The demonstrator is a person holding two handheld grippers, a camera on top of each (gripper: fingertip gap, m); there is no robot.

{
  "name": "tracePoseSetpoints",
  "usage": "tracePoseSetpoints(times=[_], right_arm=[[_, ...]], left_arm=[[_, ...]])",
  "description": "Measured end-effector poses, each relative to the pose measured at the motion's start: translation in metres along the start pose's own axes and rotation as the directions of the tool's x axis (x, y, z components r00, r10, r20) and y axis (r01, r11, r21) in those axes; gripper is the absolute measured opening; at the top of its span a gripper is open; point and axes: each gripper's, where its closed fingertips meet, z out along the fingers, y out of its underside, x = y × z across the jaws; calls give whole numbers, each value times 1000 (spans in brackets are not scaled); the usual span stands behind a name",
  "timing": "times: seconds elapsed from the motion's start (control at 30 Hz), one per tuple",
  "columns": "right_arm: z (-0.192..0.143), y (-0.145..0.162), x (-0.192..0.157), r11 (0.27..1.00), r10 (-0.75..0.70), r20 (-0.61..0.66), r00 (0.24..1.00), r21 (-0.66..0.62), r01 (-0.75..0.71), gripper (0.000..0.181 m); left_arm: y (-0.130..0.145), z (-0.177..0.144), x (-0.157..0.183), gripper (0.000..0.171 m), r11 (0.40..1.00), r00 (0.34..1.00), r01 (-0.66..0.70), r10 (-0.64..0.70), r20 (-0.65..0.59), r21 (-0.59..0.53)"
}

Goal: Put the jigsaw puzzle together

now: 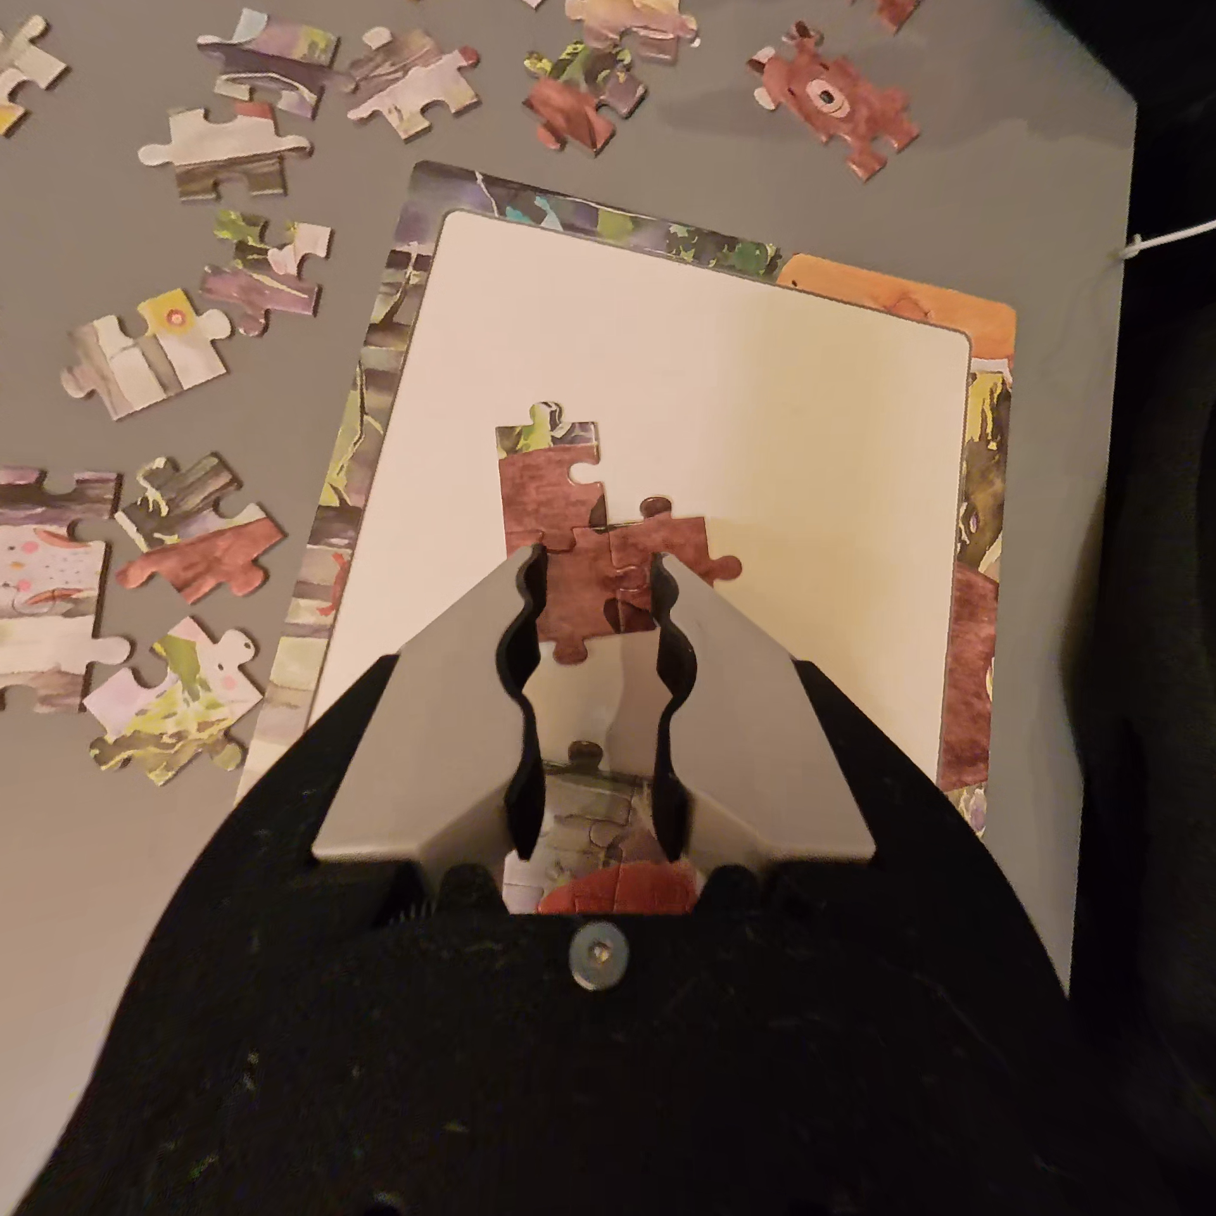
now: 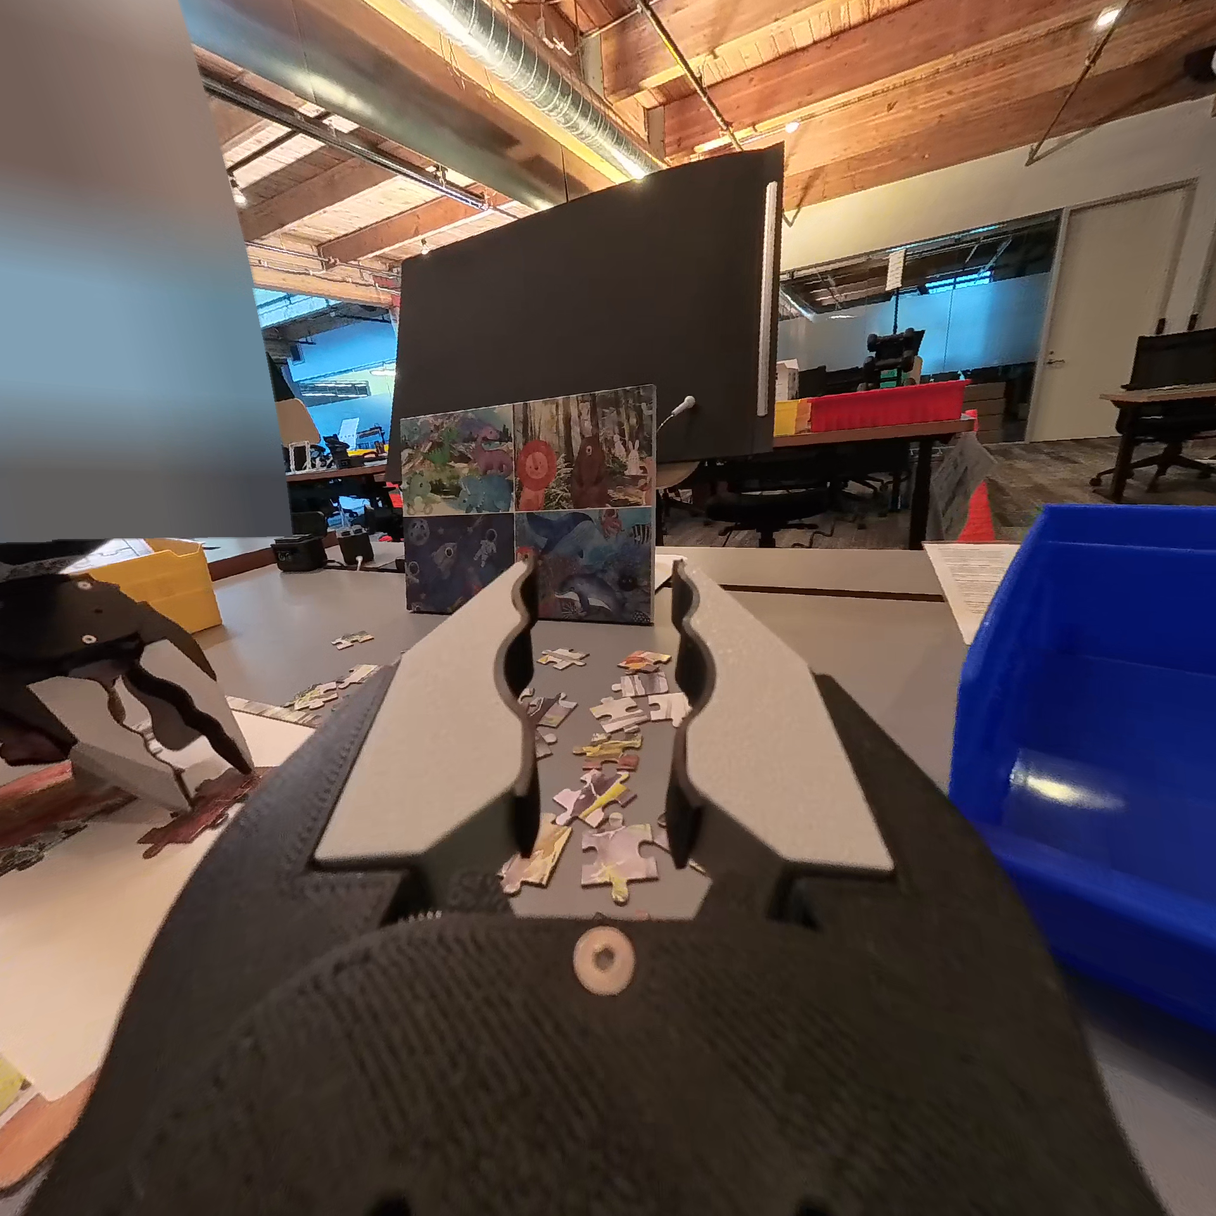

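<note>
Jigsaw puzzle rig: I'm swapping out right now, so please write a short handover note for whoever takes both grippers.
Left gripper: open, fingers down over the joined brown pieces on the white puzzle tray; not gripping them.
Right gripper: open, empty, held above the table, pointing at the loose pieces and the upright reference picture.
Blue bin on the right.
Done: only a small brown cluster is assembled in the tray.
Left: nearly everything; the bear-face piece and the other loose pieces lie on the grey table.
</note>
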Motion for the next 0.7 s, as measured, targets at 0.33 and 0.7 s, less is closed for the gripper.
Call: tracePoseSetpoints(times=[0.33, 0.7], right_arm=[[2, 2, -2, 1000, 11, 11, 1000, -7, -11, 39], [1, 1, -1, 1000, 25, 14, 1000, 5, -25, 38]], left_arm=[[23, -23, -12, 39, 998, 996, 28, -24, 87, -47], [14, -9, -8, 36, 995, 995, -58, 65, 76, -82]])
